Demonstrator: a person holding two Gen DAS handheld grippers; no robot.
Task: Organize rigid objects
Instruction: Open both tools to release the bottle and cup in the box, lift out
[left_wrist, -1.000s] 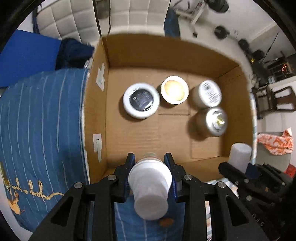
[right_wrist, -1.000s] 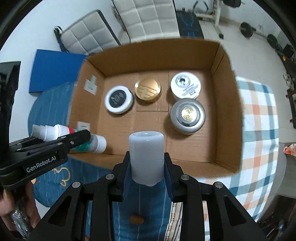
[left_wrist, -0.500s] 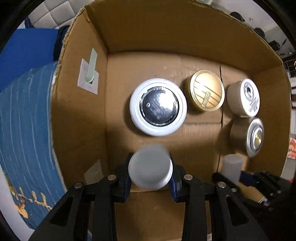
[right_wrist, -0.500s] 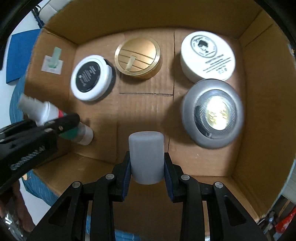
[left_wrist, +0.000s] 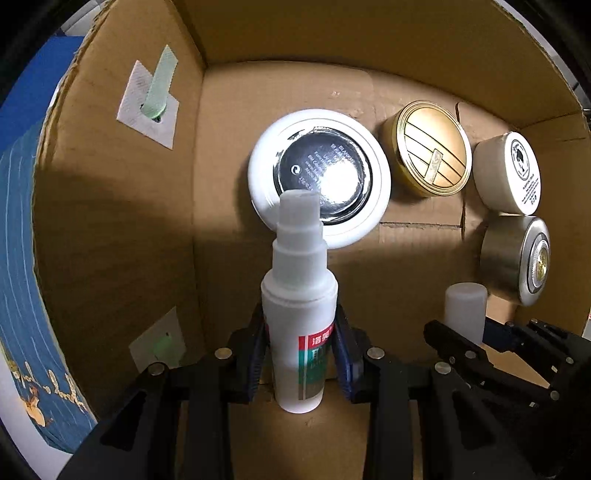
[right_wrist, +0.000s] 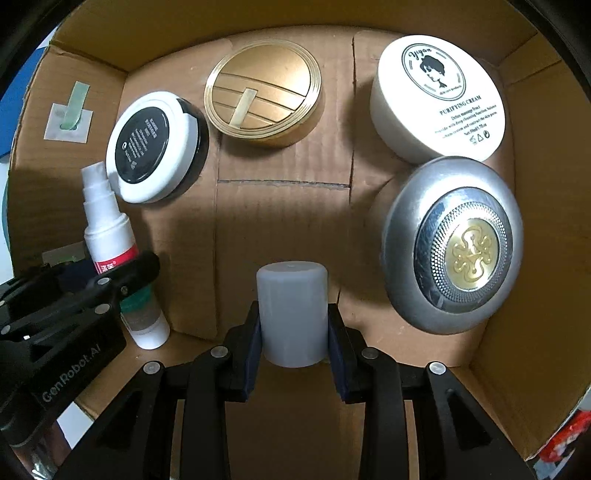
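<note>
Inside the box, near its front wall, my left tongs grip a spray bottle by its body, nozzle pointing toward the white jar. My right tongs clamp a grey cap, low beside the silver tin. Four containers already sit along the back and right side: white jar, gold tin, cream jar, silver tin. I judge the bare floor in front is the spot for both. I should lower each until it rests on cardboard, clear of its neighbours, before loosening either grip, so nothing tips or rolls.
</note>
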